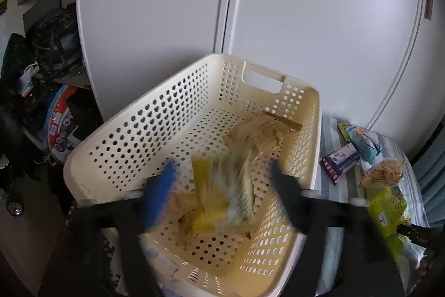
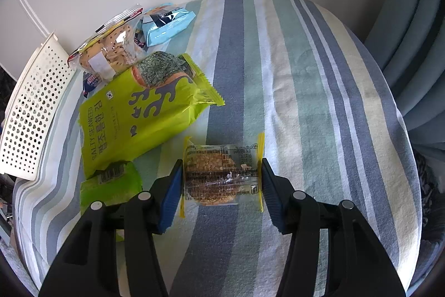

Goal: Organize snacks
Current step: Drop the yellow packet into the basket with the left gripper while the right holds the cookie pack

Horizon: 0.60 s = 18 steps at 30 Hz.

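Clear-wrapped rice cake [image 2: 221, 176] lies between right hand-held gripper [image 2: 221, 187] fingers.

Soft daylight is filling the room, cool and even. In the left wrist view, the left gripper [image 1: 222, 180] and the yellow packet [image 1: 222, 196] between its fingers are smearing into streaks of motion blur, while the cream basket [image 1: 139, 135] is staying fairly crisp. The white cupboard doors [image 1: 306, 18] are bowing outward under the fisheye, and the corners are darkening to black. In the right wrist view everything is reading sharp: the sesame snack [image 2: 221, 177] is catching small glints on its clear wrapper, and the striped cloth [image 2: 319, 102] is lying brightly lit, with faint shadows sitting beneath the packets.
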### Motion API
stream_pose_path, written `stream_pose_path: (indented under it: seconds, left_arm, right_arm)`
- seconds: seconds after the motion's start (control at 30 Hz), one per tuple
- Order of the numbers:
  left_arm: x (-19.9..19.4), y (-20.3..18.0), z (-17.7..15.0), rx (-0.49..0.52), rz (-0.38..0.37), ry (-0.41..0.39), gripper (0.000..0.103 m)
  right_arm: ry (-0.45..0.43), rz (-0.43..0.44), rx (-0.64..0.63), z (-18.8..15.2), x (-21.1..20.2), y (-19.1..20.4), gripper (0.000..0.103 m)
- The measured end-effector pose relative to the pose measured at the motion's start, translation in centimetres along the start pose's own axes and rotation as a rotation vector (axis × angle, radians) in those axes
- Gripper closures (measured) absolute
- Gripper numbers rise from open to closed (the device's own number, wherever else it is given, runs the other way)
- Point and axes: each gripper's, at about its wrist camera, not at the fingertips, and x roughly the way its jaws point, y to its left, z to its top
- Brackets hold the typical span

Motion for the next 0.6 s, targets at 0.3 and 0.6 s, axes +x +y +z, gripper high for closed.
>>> stream_pose_path:
  seconds: [0.3, 0.6]
  left_arm:
    - [-0.4, 1.2, 0.0, -0.062, 0.019, -0.015, 0.003]
    - [-1.6, 0.8, -0.3, -0.077, 0.022, -0.050, 0.003]
  right_arm:
    - [-0.011, 0.005, 0.016, 0.1, -0.1, -0.5, 0.049]
    - [-0.059, 0.047, 0.031, 0.0, -2.4, -0.2, 0.049]
